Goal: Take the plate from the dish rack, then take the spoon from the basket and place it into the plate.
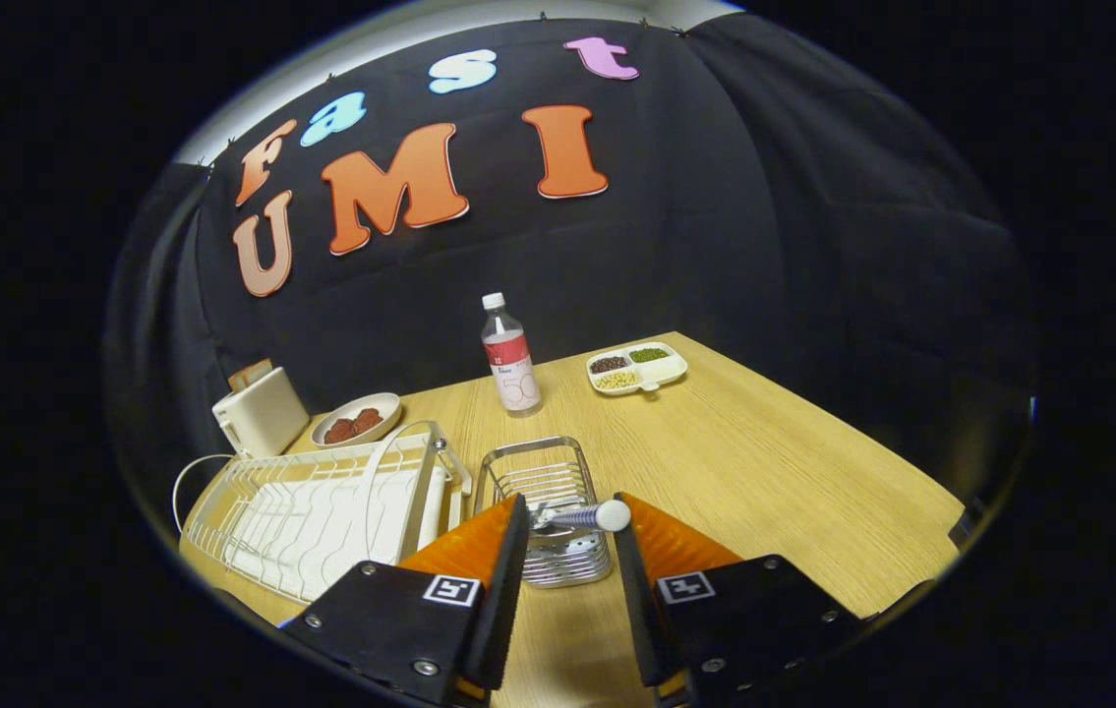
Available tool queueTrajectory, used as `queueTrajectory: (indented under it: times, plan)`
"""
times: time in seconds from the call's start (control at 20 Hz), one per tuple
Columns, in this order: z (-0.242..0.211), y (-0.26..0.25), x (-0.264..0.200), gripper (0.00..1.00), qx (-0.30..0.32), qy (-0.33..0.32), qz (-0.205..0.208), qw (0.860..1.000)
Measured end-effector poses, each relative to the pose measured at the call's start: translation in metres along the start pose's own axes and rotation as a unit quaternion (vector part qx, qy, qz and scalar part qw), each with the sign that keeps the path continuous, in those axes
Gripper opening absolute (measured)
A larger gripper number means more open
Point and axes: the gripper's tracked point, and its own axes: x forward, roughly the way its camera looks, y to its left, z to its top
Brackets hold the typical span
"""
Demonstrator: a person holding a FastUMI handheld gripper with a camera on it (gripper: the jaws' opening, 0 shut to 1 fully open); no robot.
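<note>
Between the two fingers of the gripper (572, 521), just past their tips, lies the spoon (585, 515), its pale rounded end close against the right finger and its ridged handle running leftward over the near end of the metal basket (545, 511). The fingers stand spread apart with the spoon in the gap; the left finger is clear of it, and whether the right one actually touches the rounded end I cannot tell, so the spoon is not pinched. That basket is a small wire and perforated-metal caddy standing on the wooden table (764, 472), directly ahead of the fingers. Just to its left sits the white wire dish rack (322, 511) on a pale drip tray, reaching from the near left toward the middle of the table; I cannot make out a plate among its wires. Farther left, behind the rack, stands a white boxy appliance (261, 411) with a thin cord trailing from it, and beside it a shallow bowl (358, 419) holding dark reddish pieces. Beyond the basket, toward the far edge, stands a clear bottle (510, 356) with a white cap, upright, and to its right a white divided dish (637, 368) with three compartments of small grains or beans.
</note>
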Motion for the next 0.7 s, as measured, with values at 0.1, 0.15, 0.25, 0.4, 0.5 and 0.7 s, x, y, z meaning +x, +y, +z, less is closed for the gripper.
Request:
queueTrajectory:
  times: [0.1, 0.15, 0.25, 0.4, 0.5, 0.7]
  plan:
    - [0.003, 0.006, 0.008, 0.46, 0.002, -0.007, -0.005, 1.0]
    - [0.0, 0.003, 0.007, 0.39, -0.006, -0.006, -0.014, 1.0]
    - [0.002, 0.004, 0.007, 0.3, -0.014, -0.008, -0.016, 1.0]
    - [0.013, 0.007, -0.001, 0.17, 0.006, -0.018, -0.003, 1.0]
    - [0.015, 0.011, -0.005, 0.11, 0.013, -0.019, 0.004, 1.0]
    - [0.038, 0.022, -0.025, 0.1, 0.012, -0.037, 0.022, 0.999]
